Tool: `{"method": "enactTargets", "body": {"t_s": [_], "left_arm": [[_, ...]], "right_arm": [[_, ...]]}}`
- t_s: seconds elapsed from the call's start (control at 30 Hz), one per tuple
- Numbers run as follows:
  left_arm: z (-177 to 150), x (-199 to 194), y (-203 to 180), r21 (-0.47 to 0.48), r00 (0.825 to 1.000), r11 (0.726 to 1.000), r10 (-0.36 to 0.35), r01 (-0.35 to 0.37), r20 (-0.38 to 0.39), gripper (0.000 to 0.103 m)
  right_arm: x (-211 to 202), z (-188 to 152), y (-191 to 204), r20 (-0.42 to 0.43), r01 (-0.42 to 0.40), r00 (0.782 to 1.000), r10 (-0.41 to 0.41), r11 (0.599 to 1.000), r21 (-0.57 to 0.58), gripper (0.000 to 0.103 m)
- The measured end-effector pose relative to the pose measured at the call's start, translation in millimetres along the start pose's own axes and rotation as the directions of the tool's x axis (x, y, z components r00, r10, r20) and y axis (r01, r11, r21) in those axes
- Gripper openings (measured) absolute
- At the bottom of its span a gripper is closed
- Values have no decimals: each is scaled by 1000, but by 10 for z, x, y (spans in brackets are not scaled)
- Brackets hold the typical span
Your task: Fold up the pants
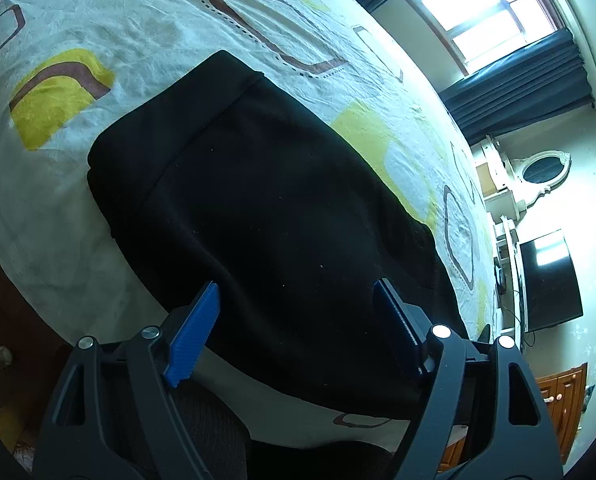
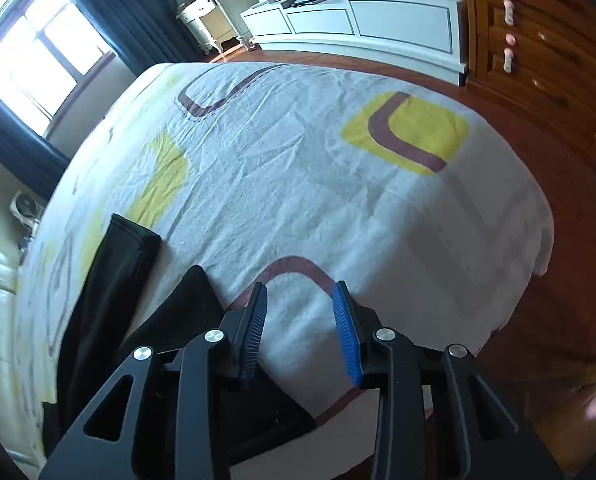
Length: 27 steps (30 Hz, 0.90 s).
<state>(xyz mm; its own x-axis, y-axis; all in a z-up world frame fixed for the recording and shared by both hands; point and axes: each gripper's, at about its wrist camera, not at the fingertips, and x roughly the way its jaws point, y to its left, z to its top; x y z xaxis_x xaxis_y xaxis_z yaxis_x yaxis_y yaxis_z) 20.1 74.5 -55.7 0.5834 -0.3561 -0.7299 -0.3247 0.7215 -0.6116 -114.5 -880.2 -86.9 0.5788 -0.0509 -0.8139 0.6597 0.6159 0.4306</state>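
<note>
Looking at this, the black pants [image 1: 265, 216] lie already doubled over into a thick bundle on the bed [image 1: 145, 28], with one banded edge, waistband or cuff I can't tell, pointing off toward 11 o'clock in the left wrist view. The left gripper [image 1: 295, 328] hovers over the near end with its fingers [image 1: 195, 332] spread wide, nothing pinched between them. The right gripper [image 2: 300, 330] is off to the side: its fingers stand partly apart over bare sheet, while the pants sit at about 9 o'clock from it, and a dark corner runs under its left finger. My guess is one fold is done and both hands are between grabs. Next move probably means getting both pairs of fingers onto the near edge and carrying it over toward the far end, keeping layers stacked.
</note>
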Motion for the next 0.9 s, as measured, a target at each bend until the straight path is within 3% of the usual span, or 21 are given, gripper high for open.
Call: {"method": "enactTargets", "body": {"t_s": [0.03, 0.13, 0.23, 0.27, 0.33, 0.43, 0.5, 0.53, 0.57, 0.63, 0.73, 0.9], "left_arm": [[4, -7, 10, -5, 1000, 1000, -3, 3, 3, 77], [-6, -17, 32, -20, 1000, 1000, -12, 12, 6, 77], [-24, -16, 20, -8, 1000, 1000, -4, 4, 2, 77], [-21, -13, 0, -5, 1000, 1000, -2, 2, 1, 77], [-17, -27, -4, -11, 1000, 1000, -10, 10, -1, 77], [-3, -72, 11, -15, 1000, 1000, -27, 27, 3, 77], [5, -96, 31, -8, 1000, 1000, -26, 26, 3, 78], [10, -110, 43, -5, 1000, 1000, -27, 27, 1, 78], [15, -117, 53, -2, 1000, 1000, -27, 27, 0, 78], [29, -114, 57, 1, 1000, 1000, -30, 30, -4, 78], [29, -77, 48, 2, 999, 999, -35, 35, -17, 78], [46, 16, -24, 39, 999, 999, -27, 27, -23, 80]], "right_arm": [[-16, -63, -63, -22, -26, 999, 27, 999, 30, 43], [-11, -323, -191, -89, -53, 994, 62, 993, 103, 43], [83, -525, -258, -114, -185, 971, 211, 961, 205, 42], [96, -561, -244, -97, -220, 965, 246, 951, 218, 31], [35, -580, -131, -76, -183, 978, 194, 974, 130, 22], [-10, -554, -99, -41, -87, 995, 90, 993, 79, 22], [16, -524, -204, -62, -91, 993, 101, 985, 145, 36], [-1, -516, -269, -63, -68, 995, 81, 980, 186, 54], [-73, -508, -303, -36, -16, 999, 24, 977, 213, 60], [-276, -460, -259, 39, 147, 987, -159, 965, 218, 60], [-373, -383, 206, 102, 104, 988, -119, 984, 144, 60], [-31, -194, 1581, 45, -55, 997, 58, 997, -58, 60]]}}
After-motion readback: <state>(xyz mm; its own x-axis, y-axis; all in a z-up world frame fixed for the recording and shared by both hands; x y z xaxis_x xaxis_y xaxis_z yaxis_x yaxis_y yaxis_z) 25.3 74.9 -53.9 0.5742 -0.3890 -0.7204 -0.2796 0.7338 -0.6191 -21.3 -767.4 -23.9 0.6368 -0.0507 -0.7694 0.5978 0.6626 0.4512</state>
